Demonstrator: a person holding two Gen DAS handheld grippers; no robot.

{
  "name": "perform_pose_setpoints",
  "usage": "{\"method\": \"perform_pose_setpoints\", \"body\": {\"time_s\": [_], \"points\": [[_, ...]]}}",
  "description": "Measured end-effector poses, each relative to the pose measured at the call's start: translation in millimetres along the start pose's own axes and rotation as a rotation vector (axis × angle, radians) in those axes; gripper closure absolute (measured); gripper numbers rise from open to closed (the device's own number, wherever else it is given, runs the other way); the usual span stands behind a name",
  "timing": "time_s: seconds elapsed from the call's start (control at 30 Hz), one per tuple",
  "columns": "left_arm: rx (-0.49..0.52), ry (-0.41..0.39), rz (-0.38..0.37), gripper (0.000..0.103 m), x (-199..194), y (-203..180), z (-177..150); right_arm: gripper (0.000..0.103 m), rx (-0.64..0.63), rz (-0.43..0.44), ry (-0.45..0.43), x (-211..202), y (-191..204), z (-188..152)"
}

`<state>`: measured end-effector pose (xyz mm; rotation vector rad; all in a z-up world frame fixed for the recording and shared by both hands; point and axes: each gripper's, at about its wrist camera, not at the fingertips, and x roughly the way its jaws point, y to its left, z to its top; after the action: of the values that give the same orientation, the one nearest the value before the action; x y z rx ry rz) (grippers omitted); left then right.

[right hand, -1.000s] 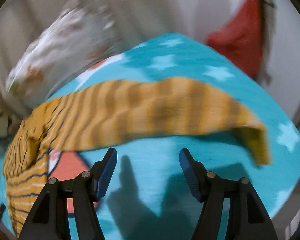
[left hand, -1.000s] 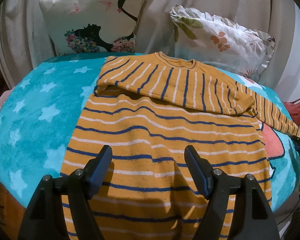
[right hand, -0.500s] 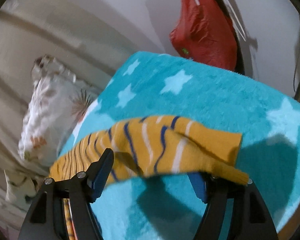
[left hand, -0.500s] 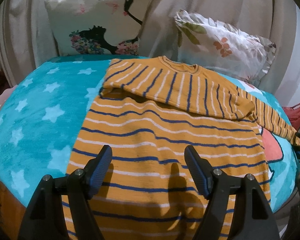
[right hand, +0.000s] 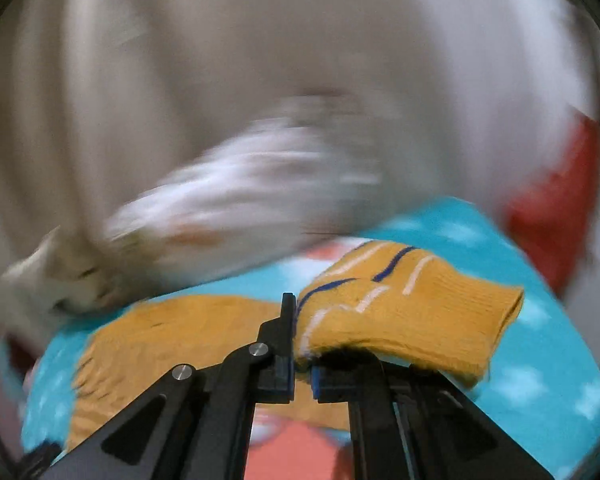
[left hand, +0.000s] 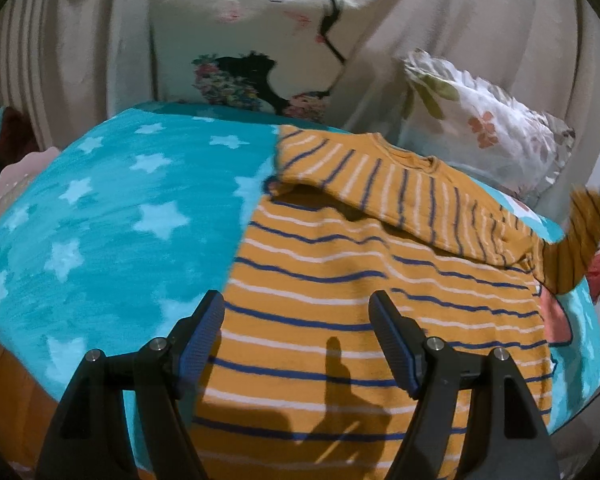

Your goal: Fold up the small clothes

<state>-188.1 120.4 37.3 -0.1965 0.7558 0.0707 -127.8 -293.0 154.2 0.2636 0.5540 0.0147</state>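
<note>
A mustard-yellow sweater (left hand: 380,304) with blue and white stripes lies flat on a teal star-patterned blanket (left hand: 112,224). Its left sleeve is folded across the chest. My left gripper (left hand: 296,344) is open and empty, hovering over the sweater's lower hem. My right gripper (right hand: 302,364) is shut on the cuff end of the right sleeve (right hand: 404,312) and holds it lifted off the blanket. That raised sleeve shows at the right edge of the left wrist view (left hand: 580,240). The right wrist view is motion-blurred.
Two pillows lean on the beige curtain behind the bed: one with a black silhouette print (left hand: 260,44), one floral (left hand: 484,120). A red bag (right hand: 556,208) hangs at the right. The blanket's front edge drops off just below my left gripper.
My right gripper closed on the sleeve cuff and lifted it up and inward. My left gripper shifted left, so the sweater sits further right in its view.
</note>
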Motion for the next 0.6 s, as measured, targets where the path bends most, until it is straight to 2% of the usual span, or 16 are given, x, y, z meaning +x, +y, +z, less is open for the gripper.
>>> {"method": "perform_pose_setpoints", "body": {"time_s": [0.03, 0.17, 0.2, 0.33, 0.37, 0.43, 0.6], "points": [[-0.008, -0.001, 0.011, 0.029, -1, 7, -1, 0.097, -0.049, 0.074, 0.027, 15, 36, 4], [-0.054, -0.003, 0.058, 0.029, -6, 36, -3, 0.097, -0.166, 0.281, 0.148, 78, 149, -2], [-0.066, -0.003, 0.07, 0.029, -7, 43, -3, 0.097, -0.184, 0.299, 0.166, 86, 165, -7], [-0.097, -0.006, 0.102, 0.029, -10, 62, -4, 0.097, -0.244, 0.389, 0.328, 159, 246, -45], [-0.099, -0.007, 0.106, 0.029, -10, 64, -4, 0.097, -0.253, 0.394, 0.348, 167, 255, -52], [-0.101, -0.01, 0.113, 0.029, -11, 68, -5, 0.097, -0.264, 0.456, 0.385, 195, 283, -73], [-0.108, -0.007, 0.124, 0.029, -11, 74, -7, 0.096, -0.309, 0.525, 0.445, 220, 322, -103]]}}
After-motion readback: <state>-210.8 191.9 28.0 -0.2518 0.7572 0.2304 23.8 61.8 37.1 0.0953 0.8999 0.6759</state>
